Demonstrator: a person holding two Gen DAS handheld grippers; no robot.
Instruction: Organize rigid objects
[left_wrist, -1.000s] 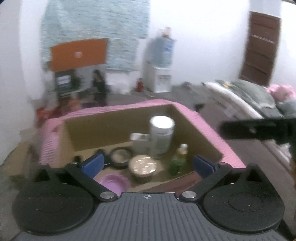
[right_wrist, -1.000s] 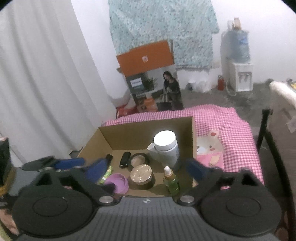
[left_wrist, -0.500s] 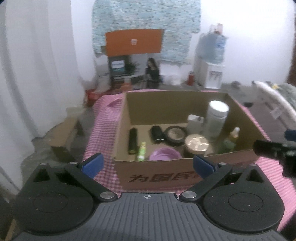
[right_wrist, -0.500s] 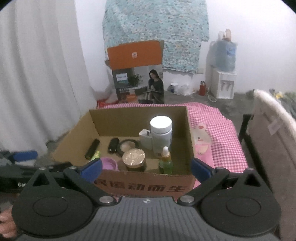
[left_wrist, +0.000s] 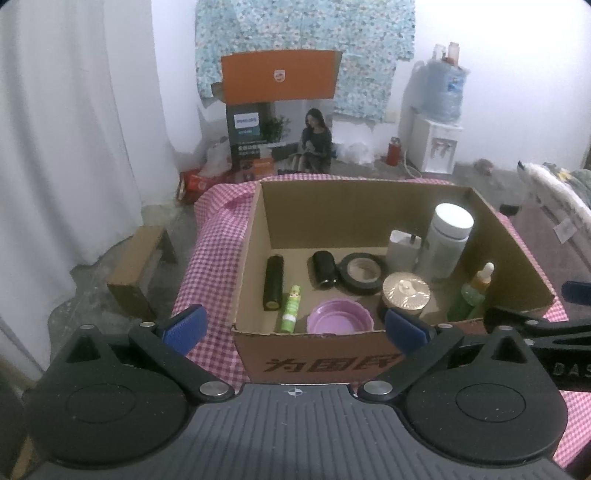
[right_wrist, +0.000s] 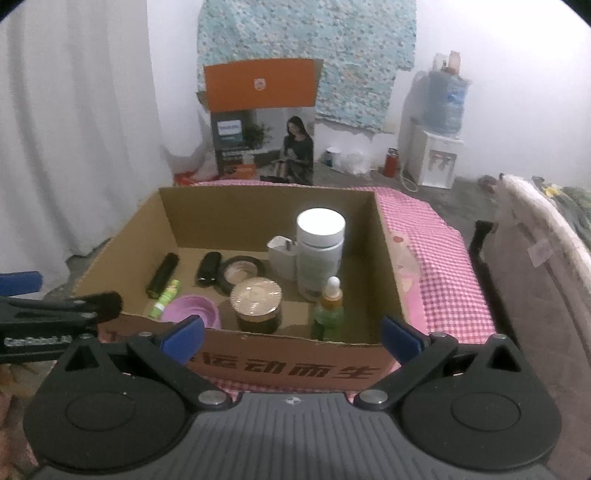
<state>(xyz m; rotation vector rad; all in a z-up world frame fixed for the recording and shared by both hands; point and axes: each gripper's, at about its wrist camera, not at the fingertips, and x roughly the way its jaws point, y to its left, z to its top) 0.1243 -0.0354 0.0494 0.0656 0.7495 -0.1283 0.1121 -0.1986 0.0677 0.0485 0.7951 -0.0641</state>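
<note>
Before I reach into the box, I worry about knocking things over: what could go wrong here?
The tall white bottle stands upright with the white adapter close beside it; a reach there could topple it. The dropper bottle stands just behind the cardboard box's near wall, where an entering gripper might clip it. The green tube and black cylinder lie close together, so open jaws may catch both.

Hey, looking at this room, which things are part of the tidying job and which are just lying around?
Part of the job: cardboard box, white jar, gold-lidded jar, dropper bottle, purple dish, tape roll, green tube, black cylinder.

Just lying about: water dispenser, red flask, printed carton.
</note>
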